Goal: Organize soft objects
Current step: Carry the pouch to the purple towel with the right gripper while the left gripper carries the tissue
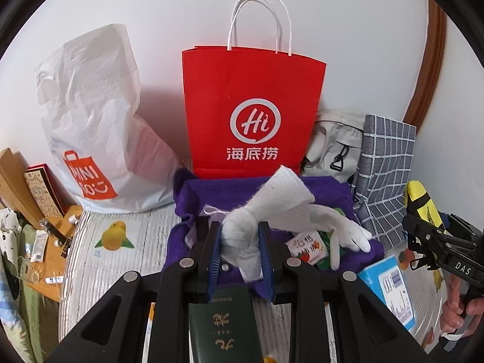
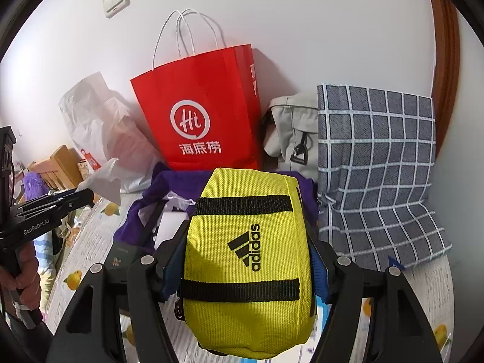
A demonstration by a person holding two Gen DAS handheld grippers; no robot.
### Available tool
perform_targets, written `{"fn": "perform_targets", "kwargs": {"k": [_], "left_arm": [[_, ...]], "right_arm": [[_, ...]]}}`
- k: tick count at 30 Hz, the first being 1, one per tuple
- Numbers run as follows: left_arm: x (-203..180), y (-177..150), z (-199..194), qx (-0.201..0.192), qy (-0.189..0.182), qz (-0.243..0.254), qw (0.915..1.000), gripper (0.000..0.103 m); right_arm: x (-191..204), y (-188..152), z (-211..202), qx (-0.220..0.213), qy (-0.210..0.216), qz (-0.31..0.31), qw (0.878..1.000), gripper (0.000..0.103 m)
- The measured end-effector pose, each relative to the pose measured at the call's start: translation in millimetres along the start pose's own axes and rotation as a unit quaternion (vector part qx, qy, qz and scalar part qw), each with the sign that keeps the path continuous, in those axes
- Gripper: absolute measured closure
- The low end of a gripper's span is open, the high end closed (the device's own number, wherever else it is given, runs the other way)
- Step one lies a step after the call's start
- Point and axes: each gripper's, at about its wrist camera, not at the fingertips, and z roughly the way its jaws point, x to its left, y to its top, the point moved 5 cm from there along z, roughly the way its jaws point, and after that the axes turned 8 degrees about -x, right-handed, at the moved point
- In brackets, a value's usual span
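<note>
My left gripper [image 1: 240, 243] is shut on a knotted white cloth [image 1: 269, 208] with a white glove trailing to the right, held above a purple towel [image 1: 230, 190]. My right gripper [image 2: 242, 260] is shut on a yellow Adidas pouch [image 2: 246, 257] with black straps, its blue pads pressing both sides. A red paper bag [image 1: 252, 115] with white rope handles stands upright against the wall behind the towel; the right wrist view shows the same red bag [image 2: 199, 109]. At the right edge of the left wrist view are the yellow pouch [image 1: 419, 201] and the other gripper's body.
A white Miniso plastic bag [image 1: 90, 127] stands left of the red bag. A grey backpack [image 2: 290, 130] and a blue checked cushion [image 2: 378, 163] lean on the wall to the right. Small packets [image 1: 311, 246] and a blue box [image 1: 390, 287] lie on the fruit-print bedsheet [image 1: 115, 236]. A wooden nightstand [image 1: 51, 242] is at left.
</note>
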Motion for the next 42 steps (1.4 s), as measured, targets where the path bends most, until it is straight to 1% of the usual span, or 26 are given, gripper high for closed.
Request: {"fn": "perform_targets", "kwargs": {"k": [5, 7, 8, 11, 15, 18, 20, 23, 26, 29, 33, 38, 42], "left_arm": [[2, 10, 12, -0.002, 0.002, -0.002, 1.0, 0.08], [4, 12, 17, 0.002, 0.012, -0.002, 0.9999, 0.08], [4, 13, 20, 0.003, 0.017, -0.001, 0.9998, 0.08], [8, 18, 29, 0.009, 0.016, -0.011, 0.9998, 0.08], [11, 23, 41, 0.009, 0.012, -0.02, 0.9997, 0.08], [17, 21, 53, 0.008, 0.019, -0.022, 0.9995, 0.08], [22, 20, 64, 0.02, 0.026, -0.023, 0.9992, 0.08], [29, 16, 76, 0.03, 0.031, -0.018, 0.9989, 0.08], [36, 13, 88, 0.041, 0.038, -0.024, 0.9981, 0.08], [36, 6, 101, 0.058, 0.034, -0.025, 0.9974, 0.08], [31, -1, 112, 0.072, 0.029, -0.018, 0.9968, 0.08], [28, -8, 123, 0.086, 0.026, -0.015, 0.9959, 0.08], [34, -11, 130, 0.096, 0.025, -0.023, 0.9948, 0.08]], "right_arm": [[4, 11, 14, -0.001, -0.002, -0.012, 1.0, 0.036], [4, 16, 19, -0.001, -0.002, -0.013, 1.0, 0.036], [4, 18, 20, -0.001, 0.001, -0.009, 1.0, 0.036], [3, 23, 27, 0.001, 0.02, 0.003, 1.0, 0.036], [1, 30, 43, 0.006, 0.015, 0.004, 1.0, 0.036], [1, 35, 56, 0.012, 0.023, 0.006, 1.0, 0.036], [2, 36, 67, 0.017, 0.028, 0.006, 0.999, 0.035], [1, 32, 84, 0.028, 0.031, 0.008, 0.999, 0.035], [0, 21, 102, 0.052, 0.034, 0.006, 0.998, 0.035], [-5, 12, 119, 0.073, 0.031, 0.008, 0.997, 0.035], [-19, 5, 134, 0.087, 0.018, 0.021, 0.996, 0.035], [-32, -5, 150, 0.106, 0.023, 0.054, 0.993, 0.035], [-32, -14, 161, 0.12, 0.031, 0.06, 0.99, 0.035]]}}
